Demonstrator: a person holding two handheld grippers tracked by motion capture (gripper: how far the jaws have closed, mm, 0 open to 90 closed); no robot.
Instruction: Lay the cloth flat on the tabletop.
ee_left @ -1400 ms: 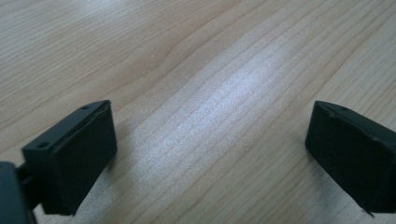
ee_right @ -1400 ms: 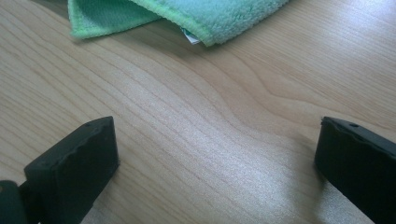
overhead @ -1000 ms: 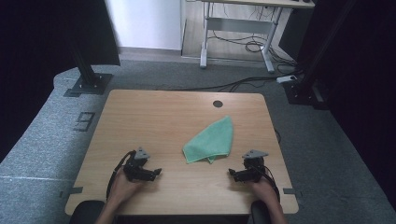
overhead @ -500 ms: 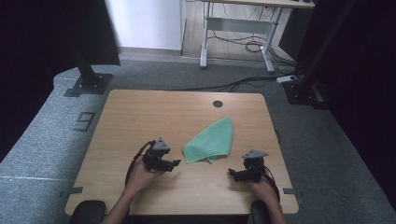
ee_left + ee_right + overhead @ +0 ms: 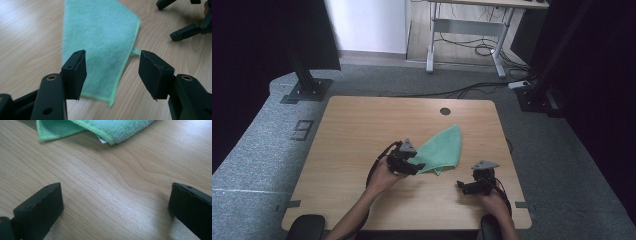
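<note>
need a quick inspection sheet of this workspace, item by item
surface: wooden table, bare wood with a round hole near the far edge
job's things: green cloth, folded, lying flat right of centre
clutter: nothing seen
grippers: left gripper over the cloth's near corner, jaws apart and just been closing, cloth below them, not pinched; right gripper low over bare wood near the front edge, jaws wide apart, nothing between them
cables: a black cable loops from the left gripper; more cables on the floor beyond the table
surroundings: grey carpet, a white desk frame behind, black stand at far left
</note>
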